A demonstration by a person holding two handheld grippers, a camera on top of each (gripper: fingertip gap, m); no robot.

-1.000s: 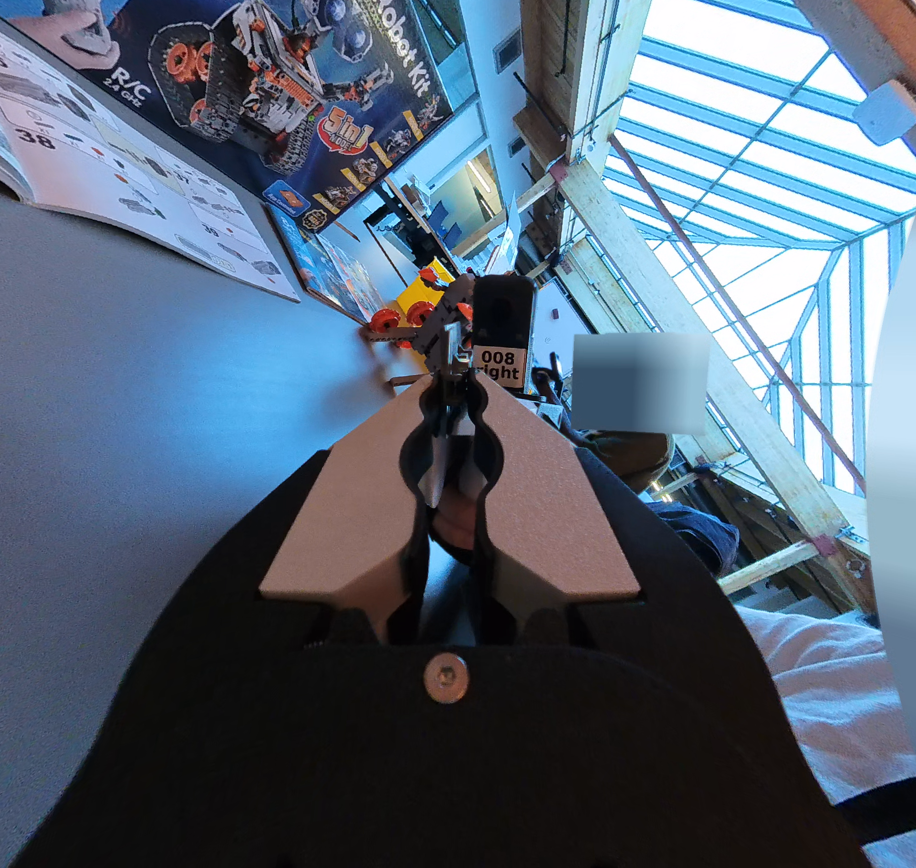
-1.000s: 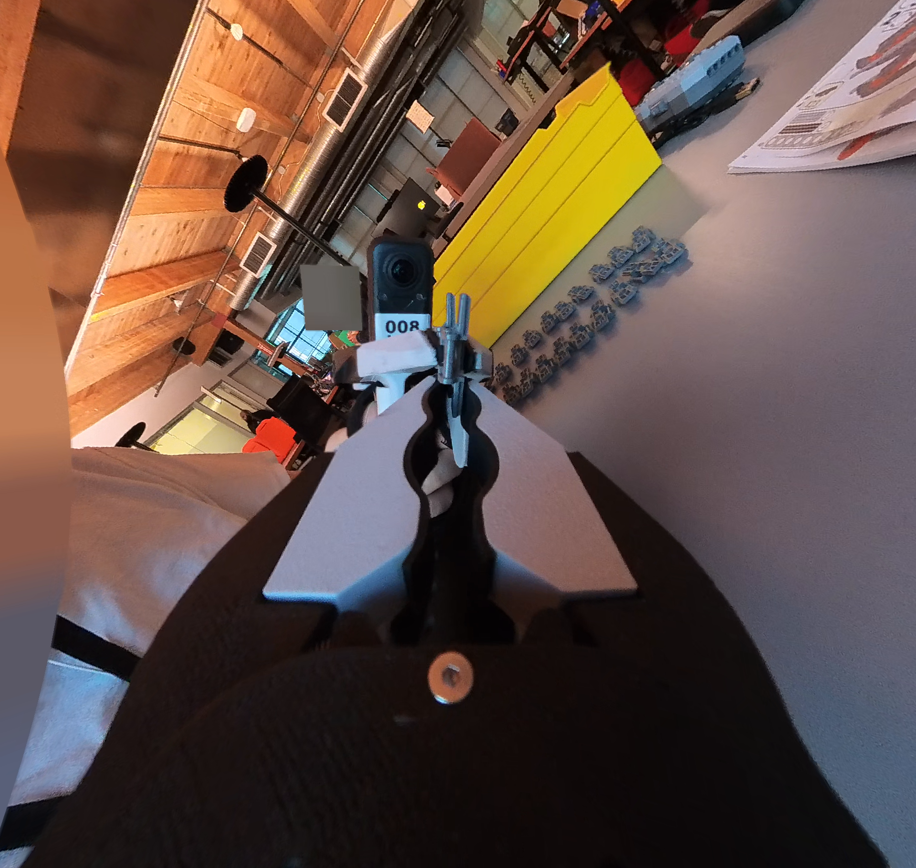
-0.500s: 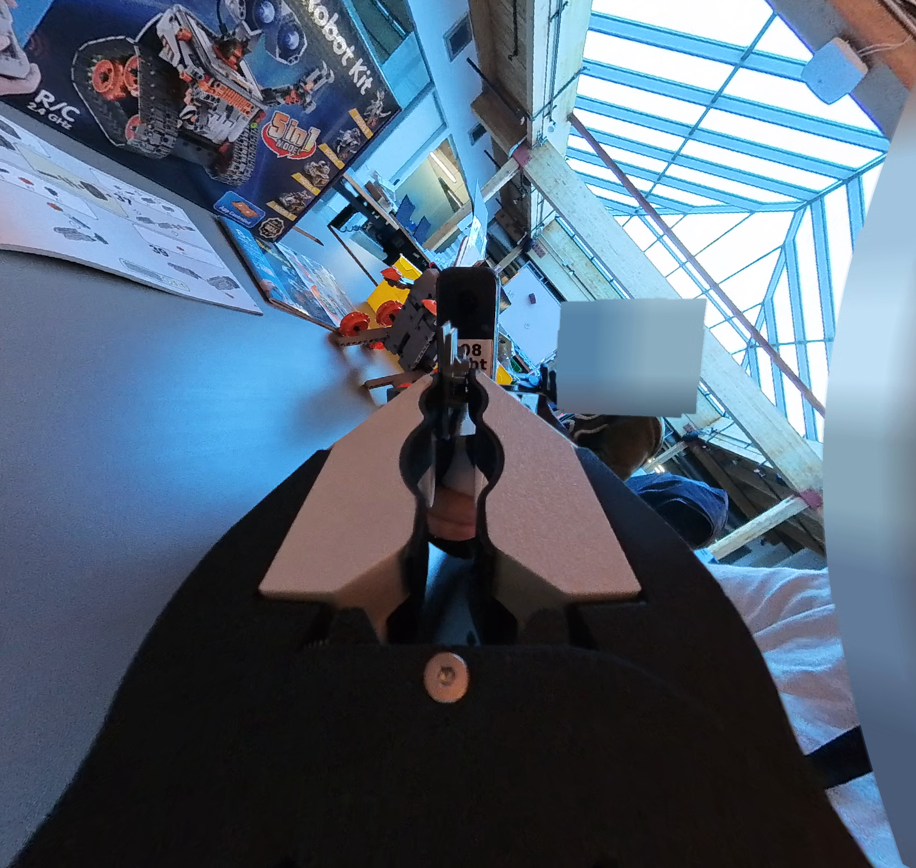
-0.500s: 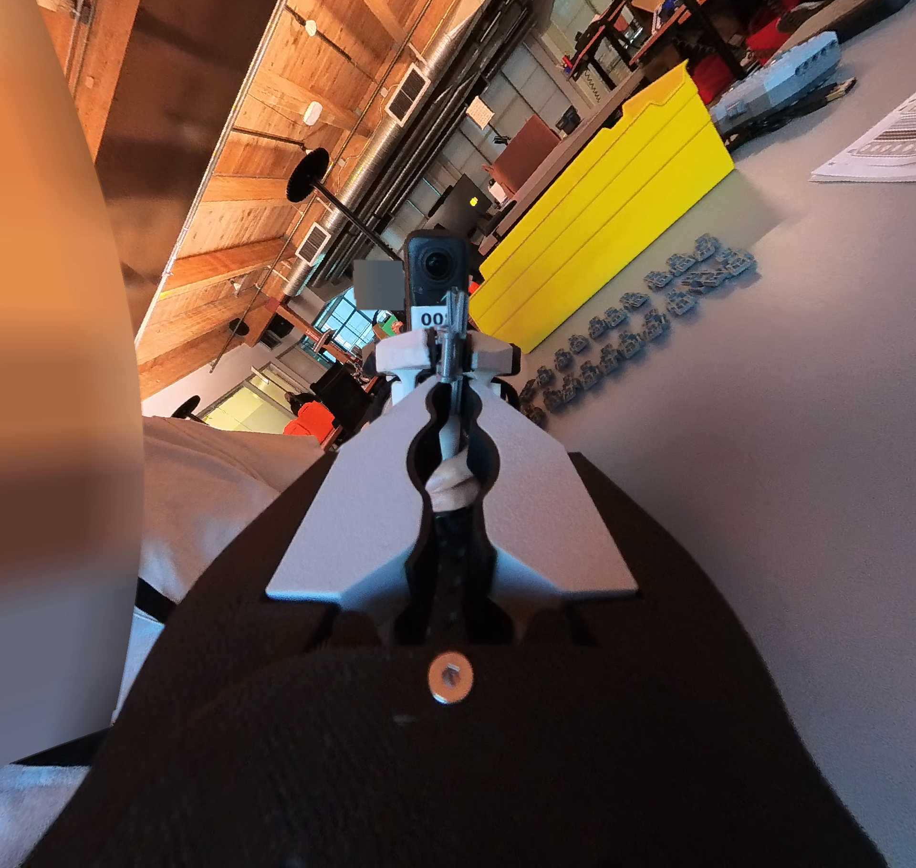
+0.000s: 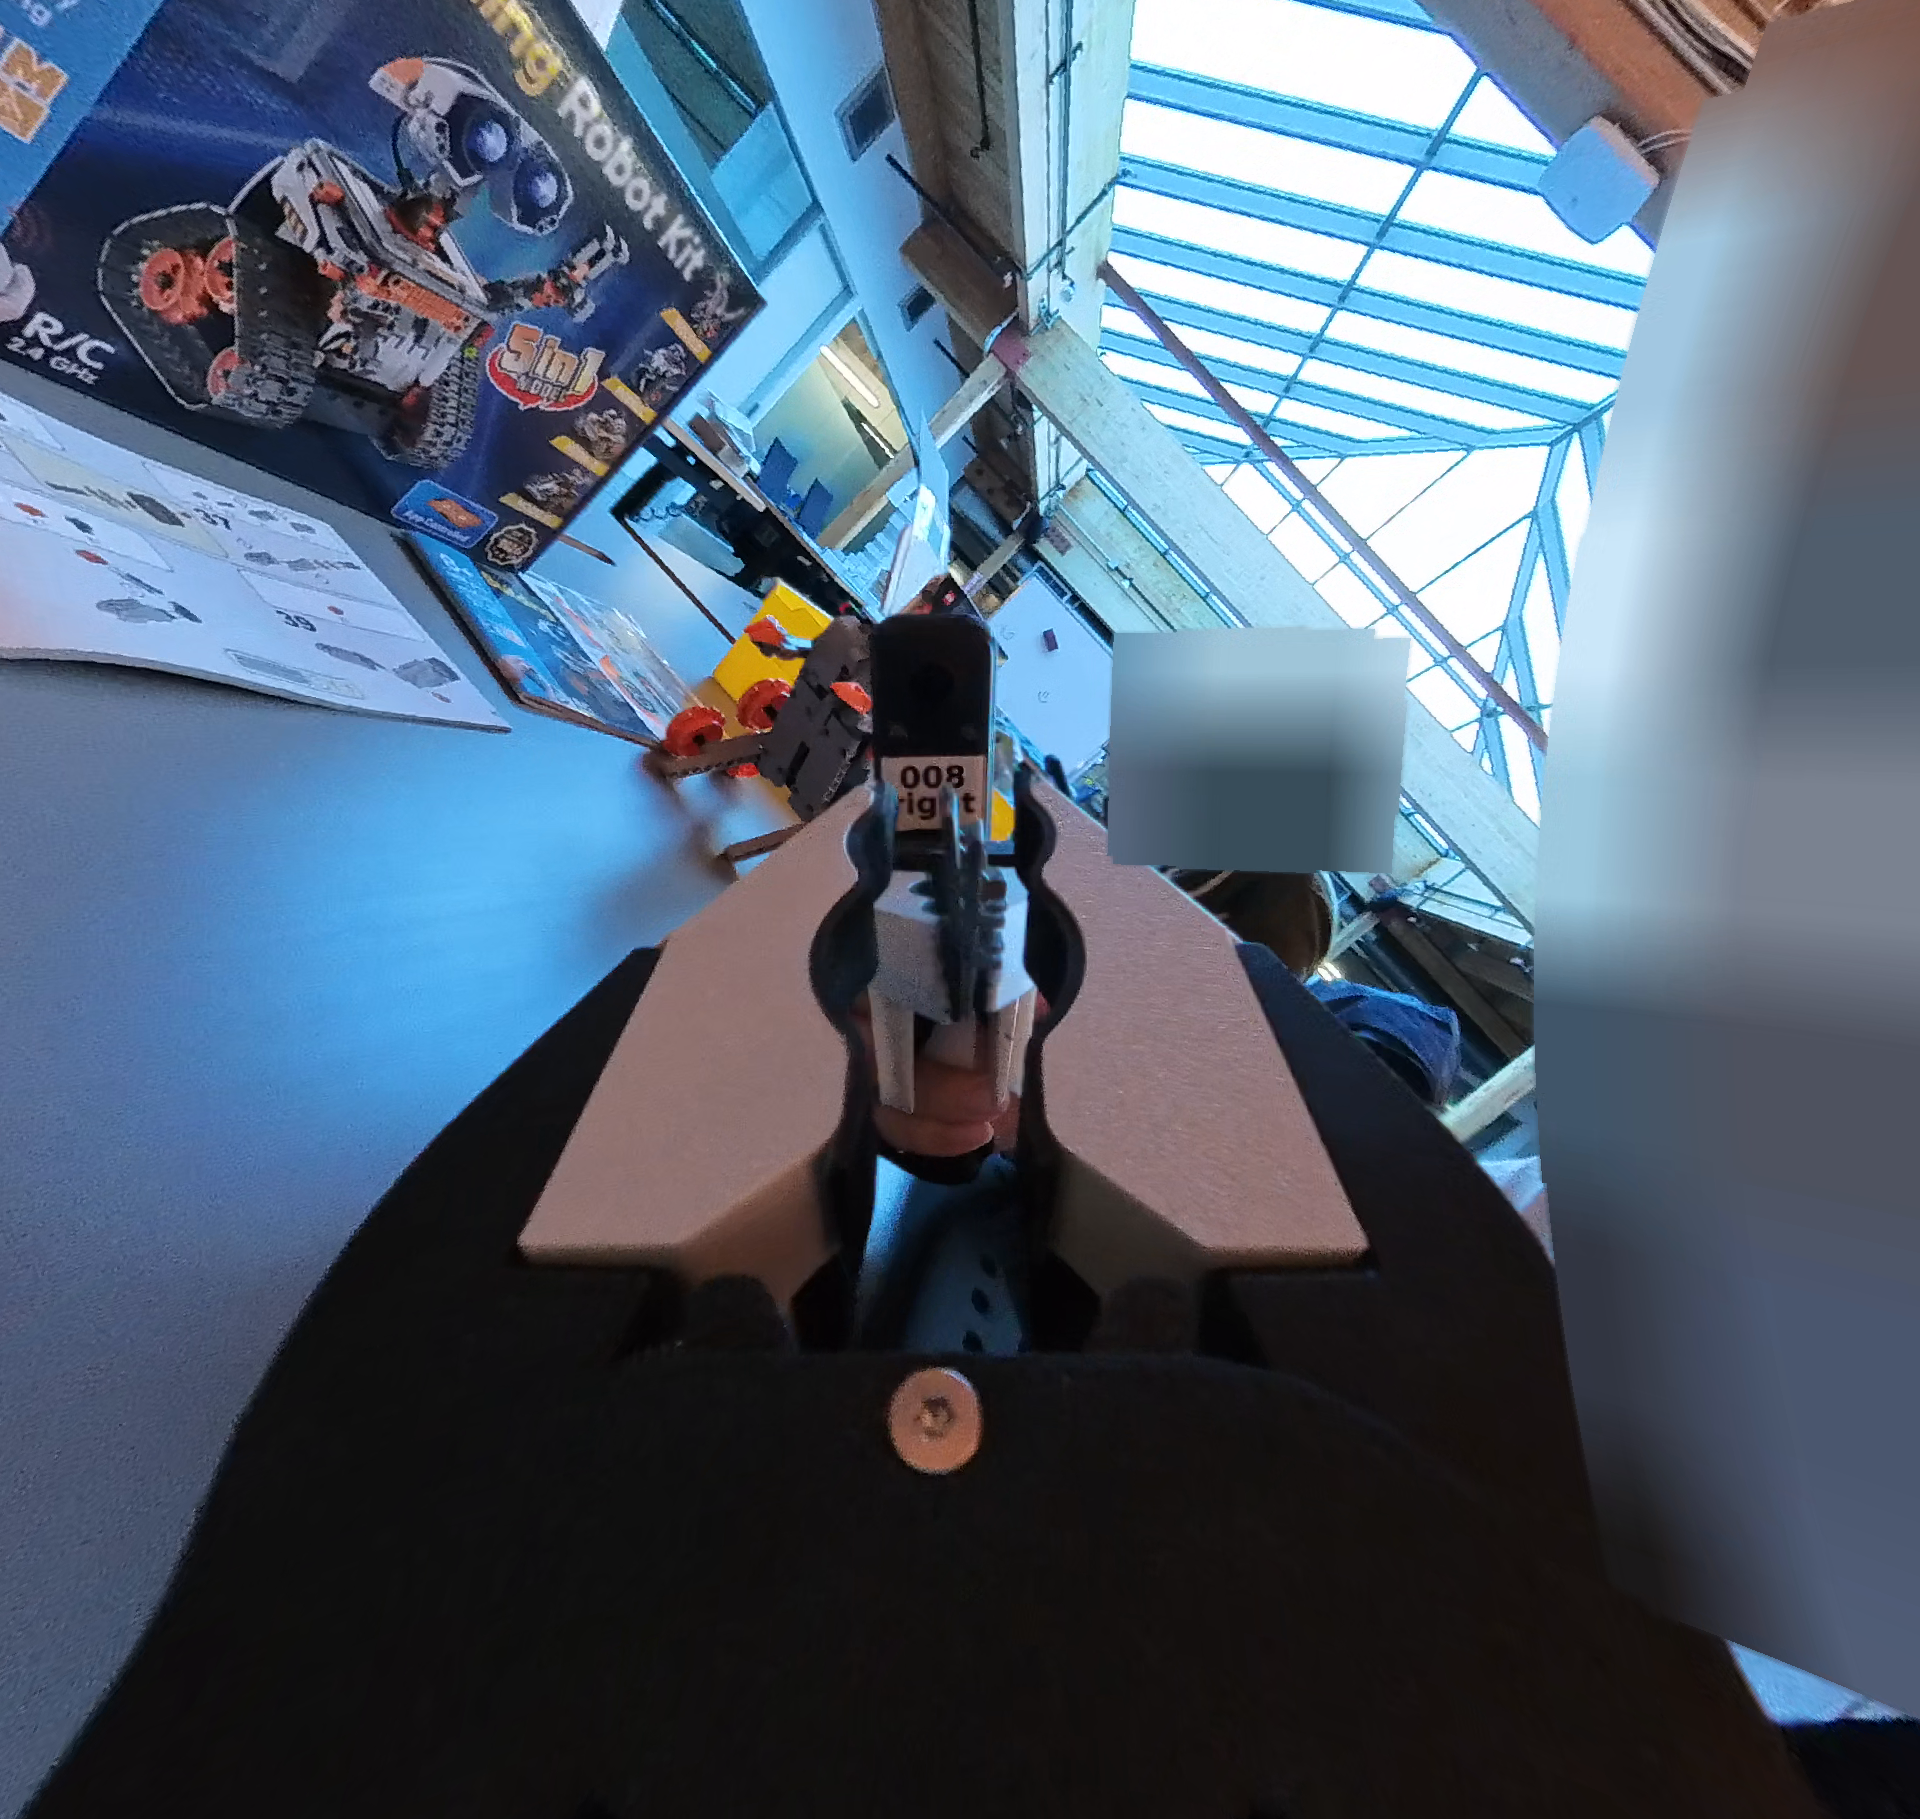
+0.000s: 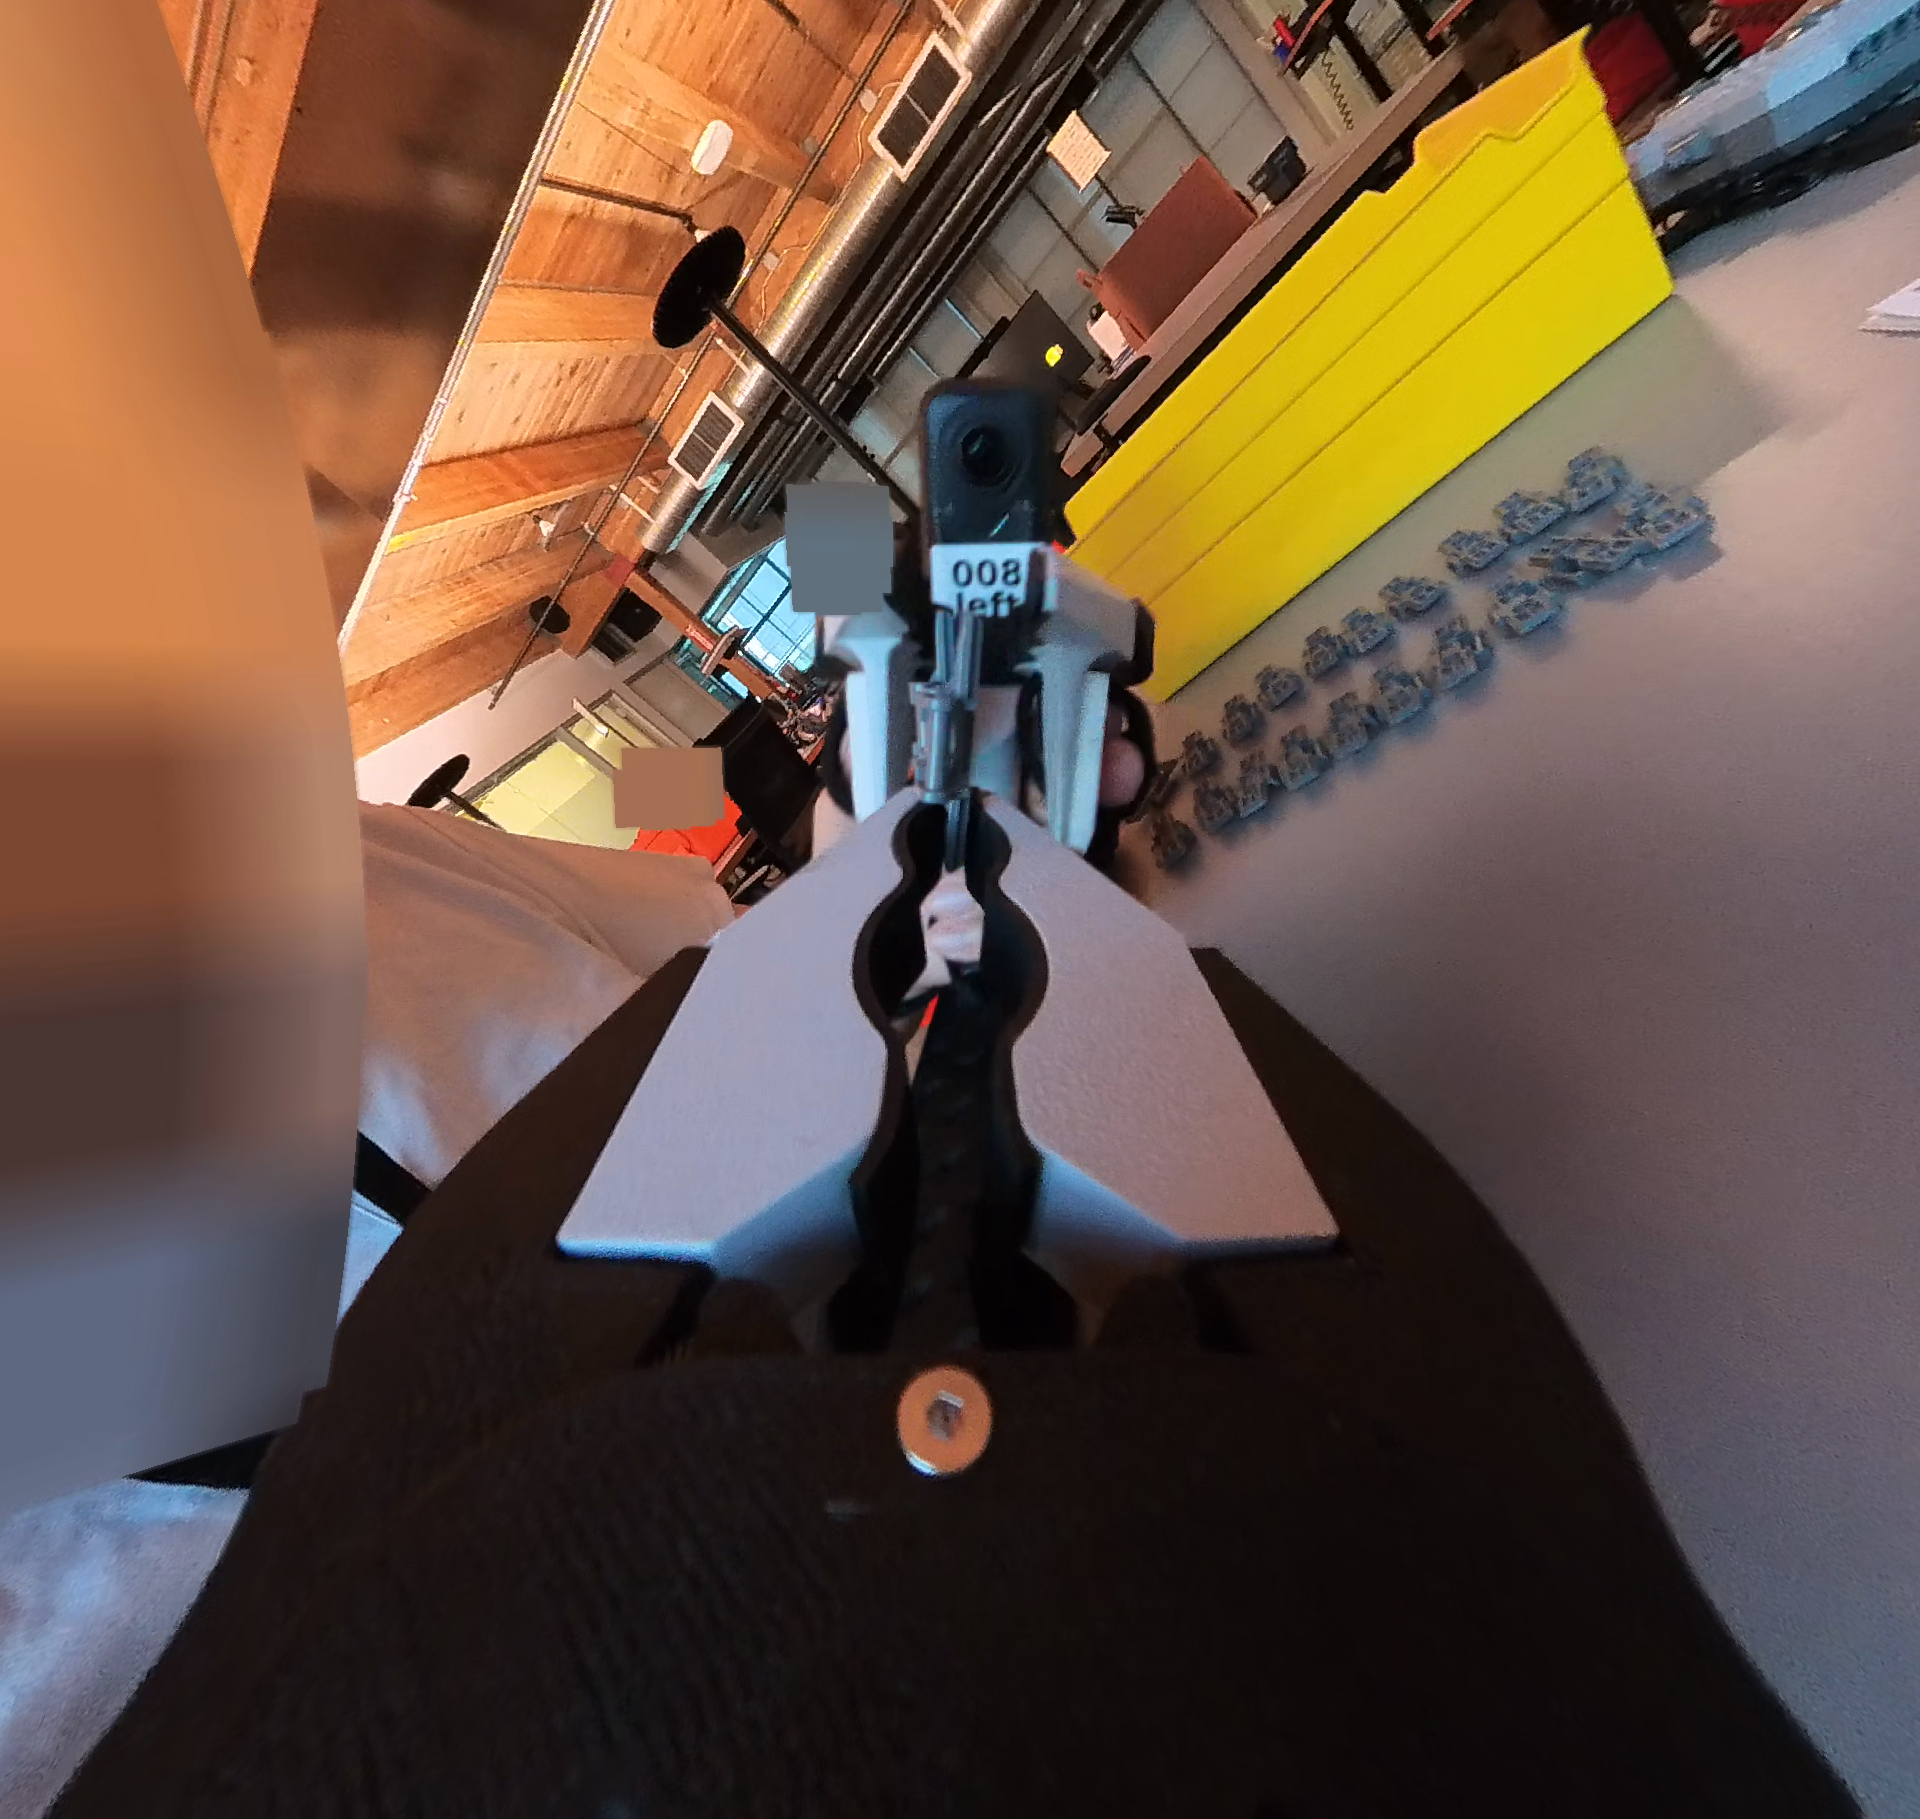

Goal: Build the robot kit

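Right wrist view, above the desk beside the yellow bin: your left gripper has just spread its fingers and let go, while your right gripper stays pinched on the small grey piece, held aloft between the left's fingers.

The right gripper pinches a small grey toy part at its fingertips, held up facing the left gripper (whose fingers stand apart). Rows of grey track links lie on the grey table beside a yellow bin.
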